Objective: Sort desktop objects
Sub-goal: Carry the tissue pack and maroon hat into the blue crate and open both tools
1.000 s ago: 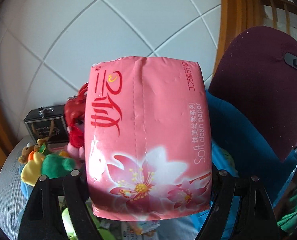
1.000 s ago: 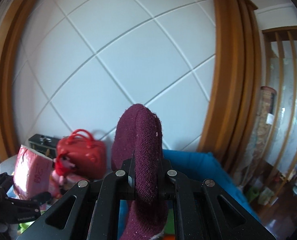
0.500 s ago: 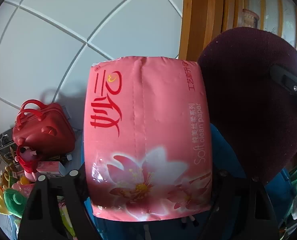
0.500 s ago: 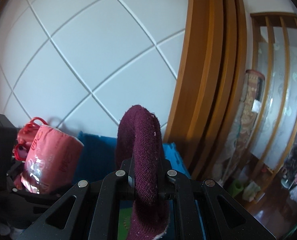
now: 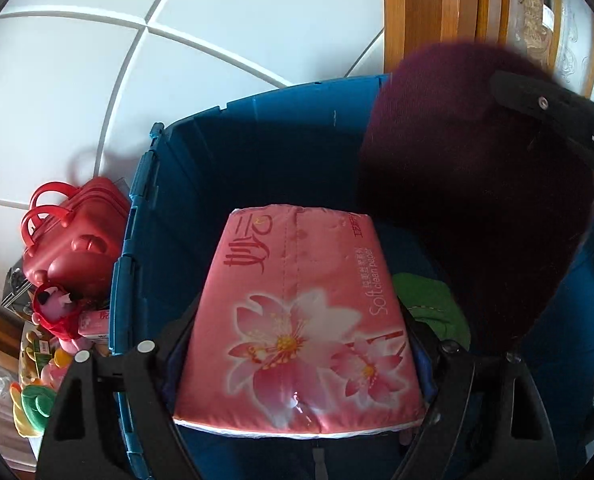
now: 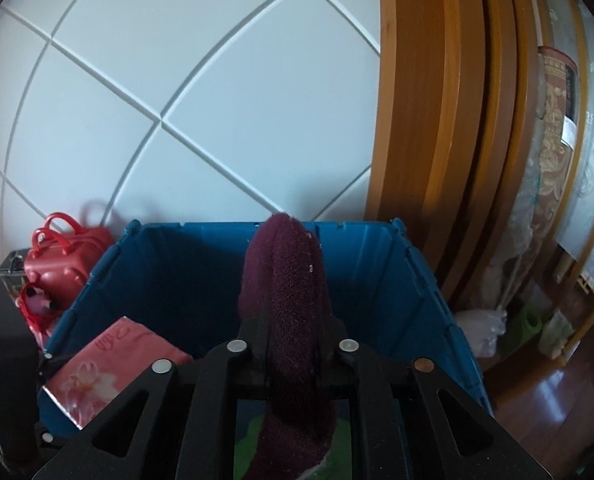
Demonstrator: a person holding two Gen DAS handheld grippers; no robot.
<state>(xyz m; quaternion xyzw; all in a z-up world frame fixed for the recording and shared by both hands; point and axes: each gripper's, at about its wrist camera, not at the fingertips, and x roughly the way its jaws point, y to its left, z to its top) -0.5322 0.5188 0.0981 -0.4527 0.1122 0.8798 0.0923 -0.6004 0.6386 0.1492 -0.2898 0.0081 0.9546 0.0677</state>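
Left claw clamped across short sides of tissue pack, pack's long axis pointing away from camera, down into blue bin. Right claw pinches maroon sock, hanging over same bin, right of pack. Judgement: both loads sit above bin interior; release drops them in. Red handbag outside, left of bin.

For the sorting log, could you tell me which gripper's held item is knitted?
The right gripper: its maroon sock is knitted; the left gripper holds a glossy pink tissue pack.
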